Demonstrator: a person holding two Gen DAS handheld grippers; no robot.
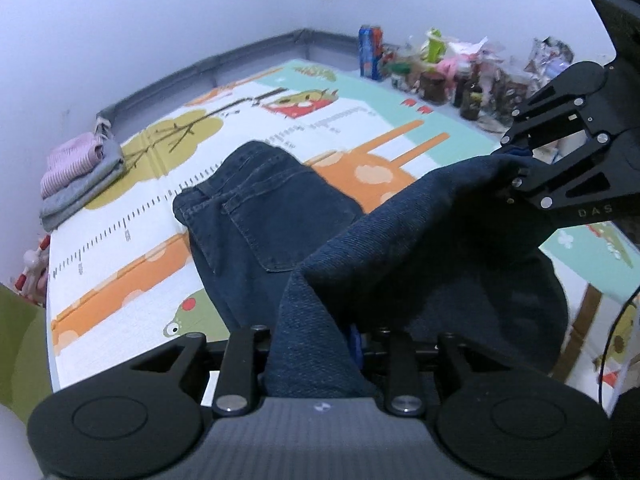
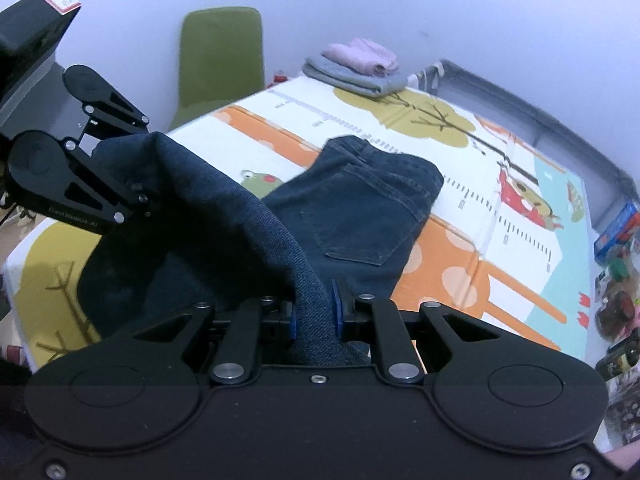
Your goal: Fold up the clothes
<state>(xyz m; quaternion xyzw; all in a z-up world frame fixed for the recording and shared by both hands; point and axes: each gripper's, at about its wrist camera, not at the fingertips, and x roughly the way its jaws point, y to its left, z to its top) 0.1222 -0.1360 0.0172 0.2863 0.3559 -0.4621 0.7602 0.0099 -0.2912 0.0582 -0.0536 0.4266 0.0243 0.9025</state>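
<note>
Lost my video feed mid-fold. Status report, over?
Both claws, left claw and right claw, clamped on jeans hem, lifted. Waist end flat on mat. Folded clothes stack off at corner, path clear.

The jeans [image 1: 256, 216] are dark blue. The mat [image 1: 120, 248] is white with orange, green and light blue cartoon pictures. The chair [image 2: 220, 56] is green.
</note>
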